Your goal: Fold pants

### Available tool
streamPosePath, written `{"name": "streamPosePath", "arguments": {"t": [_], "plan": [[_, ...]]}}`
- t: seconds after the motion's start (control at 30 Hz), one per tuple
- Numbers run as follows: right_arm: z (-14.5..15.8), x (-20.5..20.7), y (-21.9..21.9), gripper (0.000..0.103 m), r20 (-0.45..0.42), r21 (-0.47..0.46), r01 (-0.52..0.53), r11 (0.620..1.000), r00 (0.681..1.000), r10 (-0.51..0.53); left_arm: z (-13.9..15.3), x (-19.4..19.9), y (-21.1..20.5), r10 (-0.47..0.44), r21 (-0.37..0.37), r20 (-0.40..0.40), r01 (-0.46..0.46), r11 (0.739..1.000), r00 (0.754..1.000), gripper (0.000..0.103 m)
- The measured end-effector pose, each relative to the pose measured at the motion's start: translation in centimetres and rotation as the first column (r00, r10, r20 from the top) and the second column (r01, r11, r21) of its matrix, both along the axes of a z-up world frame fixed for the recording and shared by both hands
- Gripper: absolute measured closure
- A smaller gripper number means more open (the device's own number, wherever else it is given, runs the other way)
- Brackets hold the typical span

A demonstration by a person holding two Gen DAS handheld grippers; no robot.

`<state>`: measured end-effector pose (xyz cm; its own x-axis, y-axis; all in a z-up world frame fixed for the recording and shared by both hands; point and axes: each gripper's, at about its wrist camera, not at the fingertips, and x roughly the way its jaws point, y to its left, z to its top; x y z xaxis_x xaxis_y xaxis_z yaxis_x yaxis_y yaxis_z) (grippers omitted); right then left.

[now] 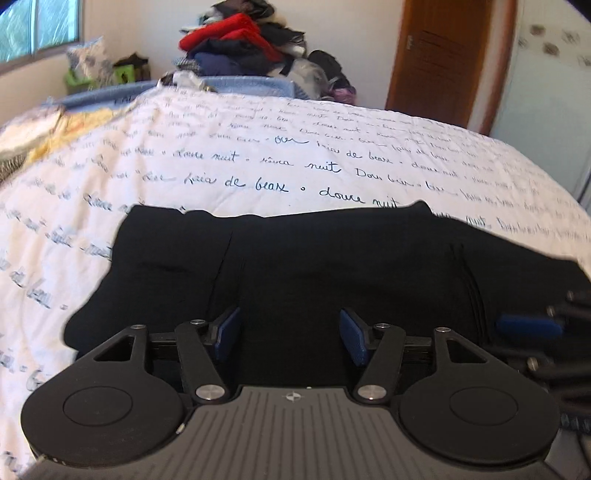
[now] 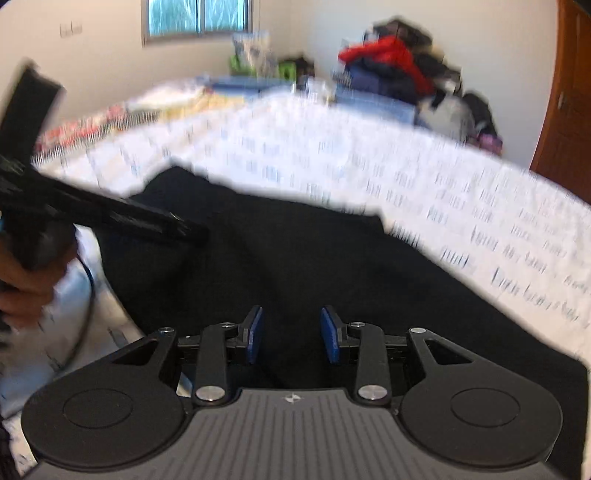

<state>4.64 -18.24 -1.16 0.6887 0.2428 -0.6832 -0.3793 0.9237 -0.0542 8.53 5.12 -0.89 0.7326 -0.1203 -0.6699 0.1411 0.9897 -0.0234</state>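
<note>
Black pants [image 1: 314, 258] lie folded flat on a white bedspread [image 1: 258, 147] printed with script. My left gripper [image 1: 290, 332] hovers over the near edge of the pants, blue pads apart, nothing between them. In the right wrist view the same black pants [image 2: 295, 258] fill the middle. Over them my right gripper [image 2: 291, 334] stands with a narrower gap between its blue pads, gripping nothing. The right gripper's blue pad shows at the right edge of the left wrist view. The left gripper's black body, held by a hand [image 2: 22, 288], shows at the left of the right wrist view.
A heap of clothes [image 1: 240, 44] with a red garment on top is piled beyond the bed's far edge. A brown wooden door [image 1: 443, 62] stands at the back right, a window [image 1: 37, 26] at the back left. Yellow patterned bedding [image 1: 44, 133] lies at the bed's left.
</note>
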Motion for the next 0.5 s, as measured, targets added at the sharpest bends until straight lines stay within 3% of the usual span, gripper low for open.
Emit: {"name": "streamPosePath", "arguments": {"t": [0.1, 0.2, 0.33, 0.4, 0.5], "plan": [[1.2, -2.0, 1.6, 0.069, 0.083, -0.031, -0.034, 0.999, 0.996, 0.037, 1.4, -1.1, 2.0, 0.020, -0.036, 0.042, -0.018, 0.999, 0.999, 0.041], [3.1, -3.5, 4.0, 0.069, 0.173, -0.036, -0.131, 0.991, 0.976, 0.136, 2.8, -1.3, 5.5, 0.147, -0.082, 0.066, -0.141, 0.987, 0.987, 0.041], [3.5, -4.2, 8.8, 0.070, 0.244, -0.132, -0.259, 0.957, 0.927, 0.285, 3.5, -1.3, 11.2, 0.319, -0.233, -0.019, -0.315, 0.920, 0.947, 0.044], [3.1, -4.6, 11.0, 0.070, 0.247, -0.173, -0.313, 0.934, 0.904, 0.349, 3.2, -1.5, 13.5, 0.335, -0.318, -0.093, -0.346, 0.882, 0.938, 0.044], [1.9, -5.2, 14.0, 0.070, 0.233, -0.223, -0.377, 0.899, 0.875, 0.425, 2.4, -2.0, 14.9, 0.317, -0.394, -0.174, -0.361, 0.845, 0.932, 0.044]]}}
